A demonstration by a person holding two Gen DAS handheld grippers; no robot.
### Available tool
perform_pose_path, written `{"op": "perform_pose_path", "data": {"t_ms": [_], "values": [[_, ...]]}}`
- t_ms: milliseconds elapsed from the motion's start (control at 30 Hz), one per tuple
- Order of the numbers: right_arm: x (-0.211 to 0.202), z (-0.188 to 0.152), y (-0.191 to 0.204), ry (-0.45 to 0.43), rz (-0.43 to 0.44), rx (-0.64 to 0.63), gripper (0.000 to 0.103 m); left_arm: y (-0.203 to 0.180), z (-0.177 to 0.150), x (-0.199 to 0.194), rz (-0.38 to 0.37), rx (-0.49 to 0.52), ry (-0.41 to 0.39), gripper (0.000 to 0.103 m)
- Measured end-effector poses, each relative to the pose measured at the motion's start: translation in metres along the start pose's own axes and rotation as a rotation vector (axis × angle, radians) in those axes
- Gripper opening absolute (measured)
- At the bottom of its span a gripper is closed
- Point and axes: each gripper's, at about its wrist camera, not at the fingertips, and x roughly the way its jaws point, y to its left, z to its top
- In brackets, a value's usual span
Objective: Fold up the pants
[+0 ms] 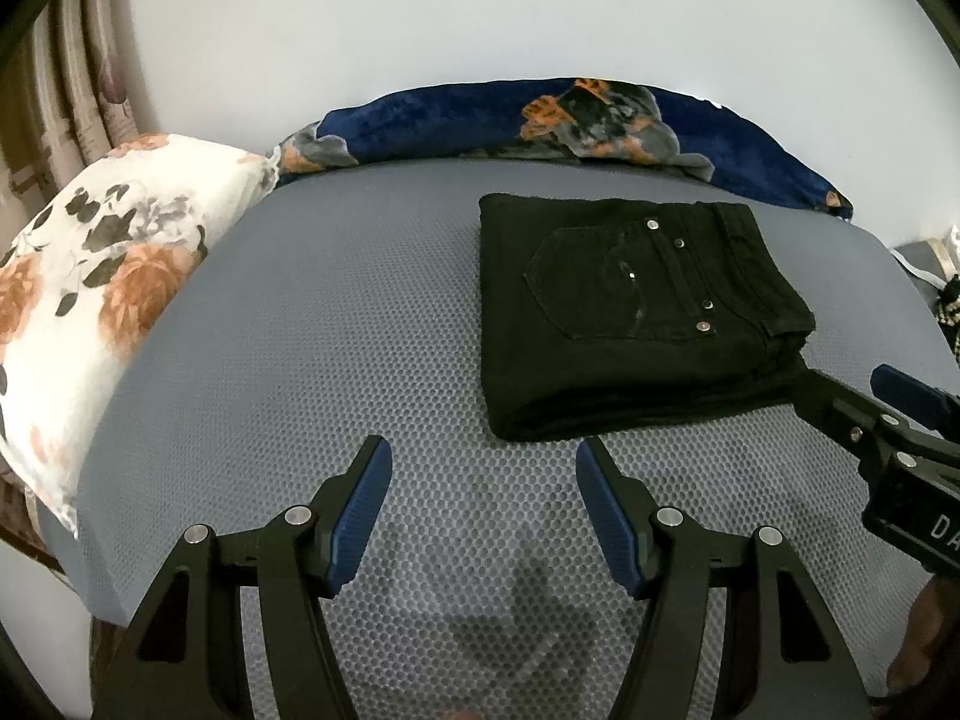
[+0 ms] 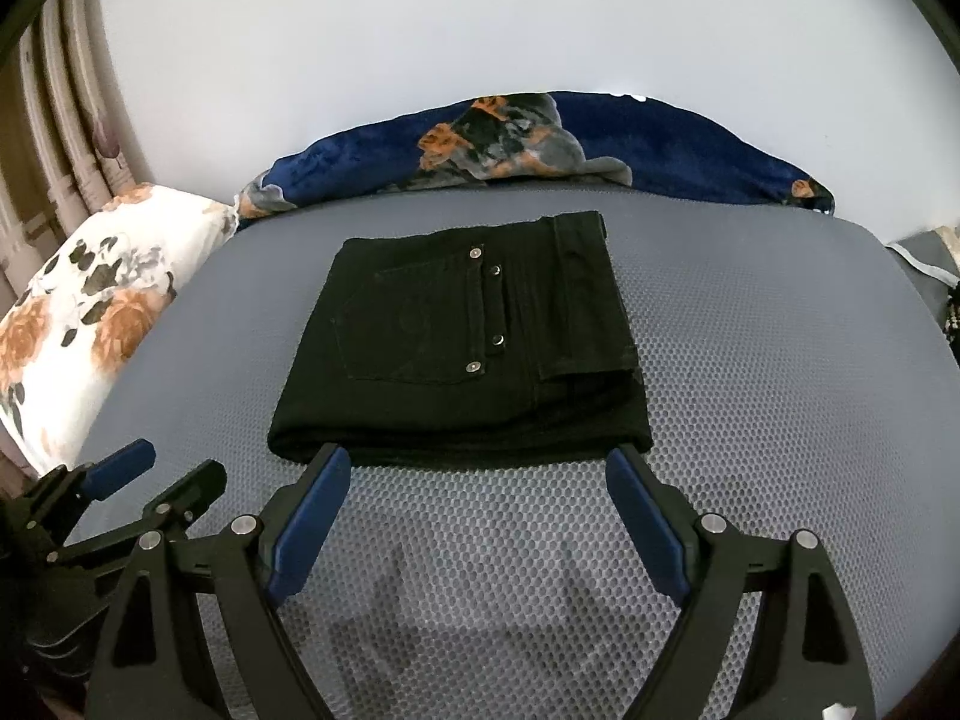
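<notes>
Black pants (image 1: 624, 324) lie folded into a compact rectangle on the grey mesh bed surface (image 1: 300, 330), back pocket and rivets facing up. They also show in the right wrist view (image 2: 462, 348). My left gripper (image 1: 483, 450) is open and empty, just in front of the pants' near left corner. My right gripper (image 2: 477, 456) is open and empty, its fingertips at the near edge of the folded pants. The right gripper shows at the right of the left wrist view (image 1: 840, 396), open, its tips at the pants' near right corner. The left gripper shows at the lower left of the right wrist view (image 2: 174, 468).
A white floral pillow (image 1: 102, 276) lies at the left of the bed. A dark blue floral blanket (image 1: 570, 120) lies along the far edge against the white wall. Curtains (image 1: 66, 102) hang at far left. The bed's right edge (image 1: 900, 264) drops off.
</notes>
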Motion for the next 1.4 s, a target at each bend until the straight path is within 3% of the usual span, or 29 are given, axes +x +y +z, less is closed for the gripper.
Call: {"op": "perform_pose_path", "data": {"t_ms": [1400], "values": [[0.004, -0.007, 0.0019, 0.02, -0.005, -0.001, 0.086, -0.0059, -0.0029, -0.0009, 0.016, 0.012, -0.014, 0.065]]}}
